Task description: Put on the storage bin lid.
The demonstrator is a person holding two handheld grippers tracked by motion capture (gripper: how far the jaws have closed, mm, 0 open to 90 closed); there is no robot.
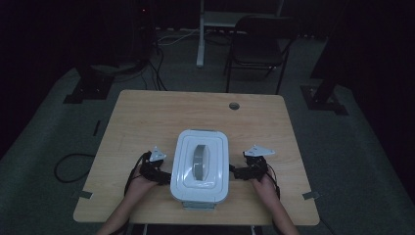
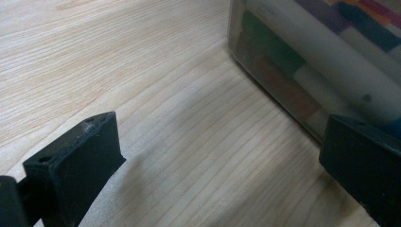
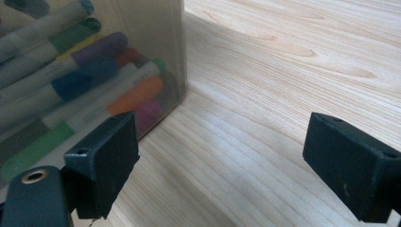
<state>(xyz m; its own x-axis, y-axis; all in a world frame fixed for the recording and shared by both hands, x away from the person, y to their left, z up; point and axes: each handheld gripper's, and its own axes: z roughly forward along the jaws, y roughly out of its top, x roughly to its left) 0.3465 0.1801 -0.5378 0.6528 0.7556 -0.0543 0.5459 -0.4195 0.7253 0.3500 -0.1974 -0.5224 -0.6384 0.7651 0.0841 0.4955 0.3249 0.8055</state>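
Note:
A clear plastic box with a white lid (image 1: 200,165) and a grey handle (image 1: 199,160) sits at the near middle of the wooden table (image 1: 147,117). Its see-through wall (image 3: 94,71) shows several coloured marker pens (image 3: 135,97) inside. My left gripper (image 1: 164,177) rests on the table just left of the box, open, with nothing between its jaws. In the left gripper view the box wall (image 2: 302,61) stands close by one jaw. My right gripper (image 1: 236,172) lies just right of the box, also open and empty.
A round cable hole (image 1: 234,105) sits near the table's far edge. Beyond the table stand a dark folding chair (image 1: 257,46) and a white desk leg (image 1: 200,34). Cables (image 1: 68,169) trail on the grey carpet at left.

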